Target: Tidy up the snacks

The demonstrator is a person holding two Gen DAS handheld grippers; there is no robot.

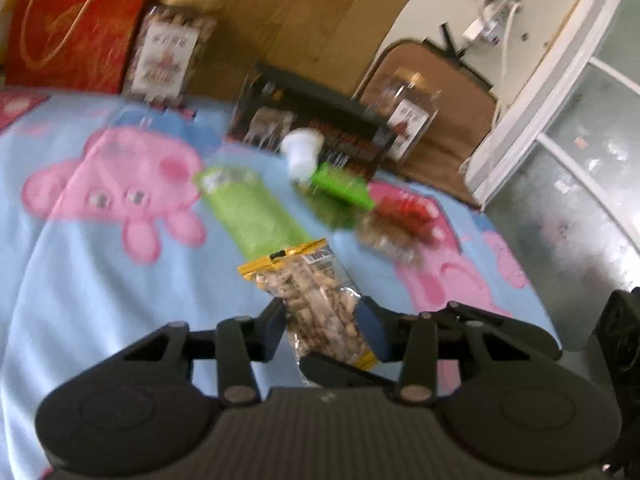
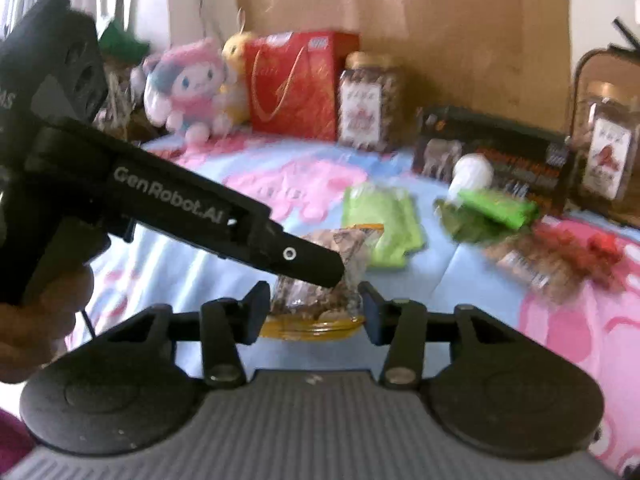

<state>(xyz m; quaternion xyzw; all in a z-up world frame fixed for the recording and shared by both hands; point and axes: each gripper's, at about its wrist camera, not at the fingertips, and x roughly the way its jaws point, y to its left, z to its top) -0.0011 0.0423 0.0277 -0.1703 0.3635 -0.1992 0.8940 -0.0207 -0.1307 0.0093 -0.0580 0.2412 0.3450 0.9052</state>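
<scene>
A clear packet of nuts [image 1: 316,304] with yellow ends is held over the blue cartoon sheet [image 1: 80,280]. My left gripper [image 1: 324,328] is shut on its middle, with a pad against each side. In the right wrist view the same packet [image 2: 320,292] sits between the fingers of my right gripper [image 2: 314,312], whose pads touch its yellow near end. The left gripper [image 2: 332,270] reaches in from the left there, its tip on the packet. One black finger [image 1: 340,370] of the right gripper shows under the packet in the left wrist view.
On the sheet beyond lie a light green packet [image 1: 256,216], a clipped green bag [image 1: 340,192], a white cup [image 1: 302,152] and a red snack bag [image 1: 400,220]. A black box [image 1: 312,128], two jars [image 1: 168,52], a red gift bag [image 1: 76,24] and plush toys [image 2: 188,84] line the back.
</scene>
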